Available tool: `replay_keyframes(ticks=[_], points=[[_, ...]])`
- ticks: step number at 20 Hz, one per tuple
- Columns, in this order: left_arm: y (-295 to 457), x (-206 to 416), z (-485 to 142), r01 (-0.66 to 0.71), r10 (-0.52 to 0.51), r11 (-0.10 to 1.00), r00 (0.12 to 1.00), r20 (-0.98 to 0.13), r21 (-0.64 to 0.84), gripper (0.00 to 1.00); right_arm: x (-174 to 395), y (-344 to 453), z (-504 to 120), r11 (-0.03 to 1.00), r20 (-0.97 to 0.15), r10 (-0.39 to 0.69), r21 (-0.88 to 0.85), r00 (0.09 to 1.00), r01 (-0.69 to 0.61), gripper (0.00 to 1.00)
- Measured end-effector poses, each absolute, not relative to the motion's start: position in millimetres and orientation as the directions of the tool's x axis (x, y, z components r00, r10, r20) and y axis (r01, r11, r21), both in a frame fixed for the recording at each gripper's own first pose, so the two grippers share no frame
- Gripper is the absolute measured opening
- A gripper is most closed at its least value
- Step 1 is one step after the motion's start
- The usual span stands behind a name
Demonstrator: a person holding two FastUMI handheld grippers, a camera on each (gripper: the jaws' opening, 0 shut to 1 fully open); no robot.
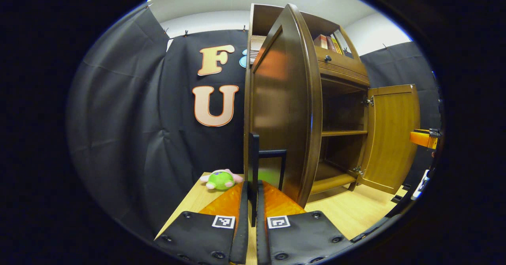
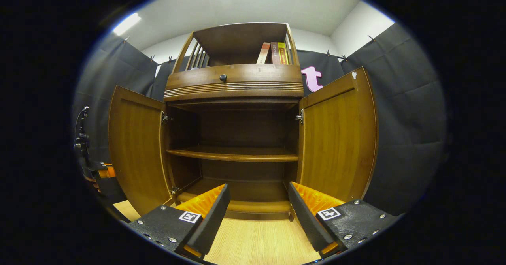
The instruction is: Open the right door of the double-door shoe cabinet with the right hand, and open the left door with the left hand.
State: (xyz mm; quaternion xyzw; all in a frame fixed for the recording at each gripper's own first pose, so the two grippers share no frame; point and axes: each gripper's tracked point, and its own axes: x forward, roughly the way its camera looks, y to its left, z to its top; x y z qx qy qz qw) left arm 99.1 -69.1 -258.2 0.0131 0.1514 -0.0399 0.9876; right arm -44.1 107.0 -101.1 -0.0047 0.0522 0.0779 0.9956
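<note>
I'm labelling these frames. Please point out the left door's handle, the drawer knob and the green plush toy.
left door's handle [image 1: 272,154]: left gripper view, on its top bar.
drawer knob [image 2: 223,77]: right gripper view, on the knob's round face.
green plush toy [image 1: 219,179]: left gripper view, on its green body.

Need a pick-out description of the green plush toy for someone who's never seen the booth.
Start at the tall brown shoe cabinet with both doors swung open. On the light wood floor just left of its left door, against the black cloth, lies the plush toy: small, soft, bright green with pink ends, unlike everything else nearby.
</note>
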Motion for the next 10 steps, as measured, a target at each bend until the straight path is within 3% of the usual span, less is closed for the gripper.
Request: replay_keyframes(ticks=[2,3,4,5,10], points=[[-72,98,-258,0.086,-0.082,0.996,0.951,-0.298,-0.001,0.12,-43,111,-102,0.987,-0.107,0.161,0.006,0.981,-0.161,1.00],[-73,99,-259,0.088,-0.084,0.996,0.950,-0.299,-0.001,0.19,-42,113,-103,0.986,-0.108,0.165,0.009,0.980,-0.165,1.00],[-71,99,-259,0.091,-0.086,0.996,0.950,-0.300,0.004,0.05,-42,115,-104,0.986,-0.109,0.167,0.009,0.980,-0.167,0.92],[-69,99,-259,0.093,-0.087,0.996,0.949,-0.302,0.008,0.12,-41,117,-105,0.985,-0.110,0.170,0.008,0.979,-0.170,1.00],[-70,98,-259,0.094,-0.092,0.996,0.948,-0.306,-0.011,0.12,-37,119,-110,0.985,-0.112,0.175,0.011,0.978,-0.174,1.00]])
